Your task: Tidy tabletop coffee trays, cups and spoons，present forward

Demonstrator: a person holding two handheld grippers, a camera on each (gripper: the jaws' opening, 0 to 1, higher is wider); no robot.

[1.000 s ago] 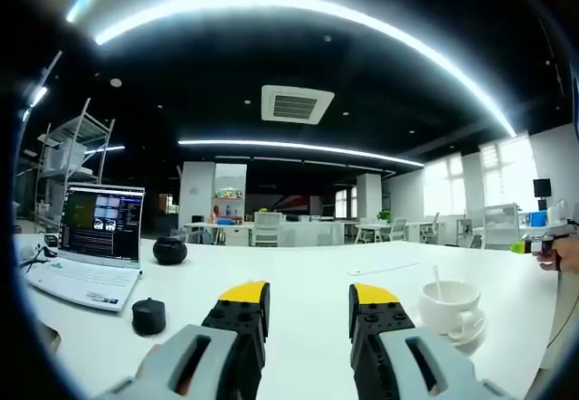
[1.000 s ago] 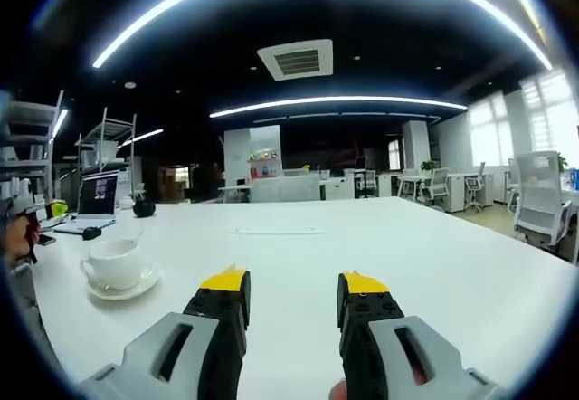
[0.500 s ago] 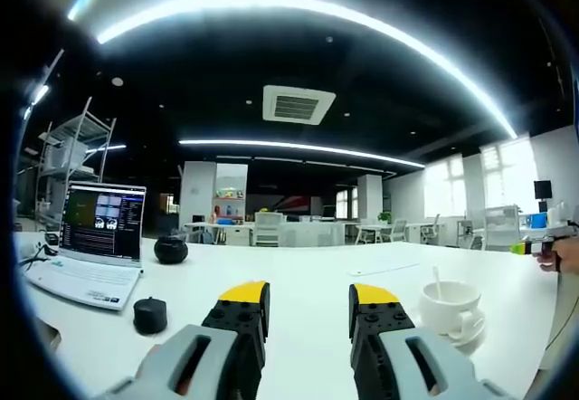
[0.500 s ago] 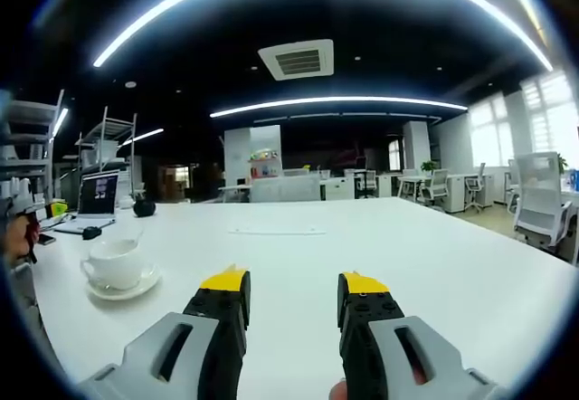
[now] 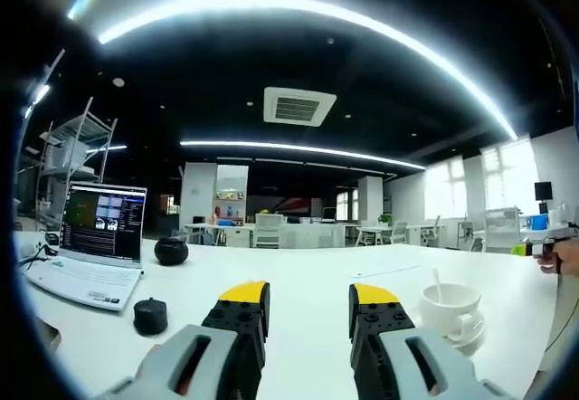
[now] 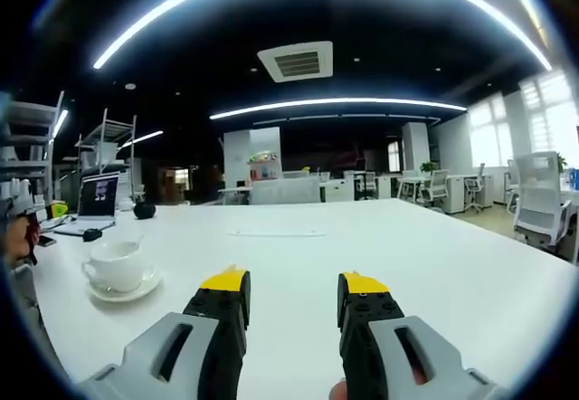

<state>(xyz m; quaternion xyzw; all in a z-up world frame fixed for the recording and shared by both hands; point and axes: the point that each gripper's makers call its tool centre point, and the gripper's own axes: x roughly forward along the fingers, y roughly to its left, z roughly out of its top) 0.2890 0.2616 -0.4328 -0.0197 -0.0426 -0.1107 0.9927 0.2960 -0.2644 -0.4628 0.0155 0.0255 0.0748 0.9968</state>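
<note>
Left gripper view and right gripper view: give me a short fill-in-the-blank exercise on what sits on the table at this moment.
1. The white cup stands on a white ____.
2. The handle sticking up out of the cup belongs to a ____.
3. The laptop has its lid ____ and its screen lit.
4. The left gripper and the right gripper both have their fingers ____, holding nothing.

Missing words: saucer; spoon; open; apart
</note>
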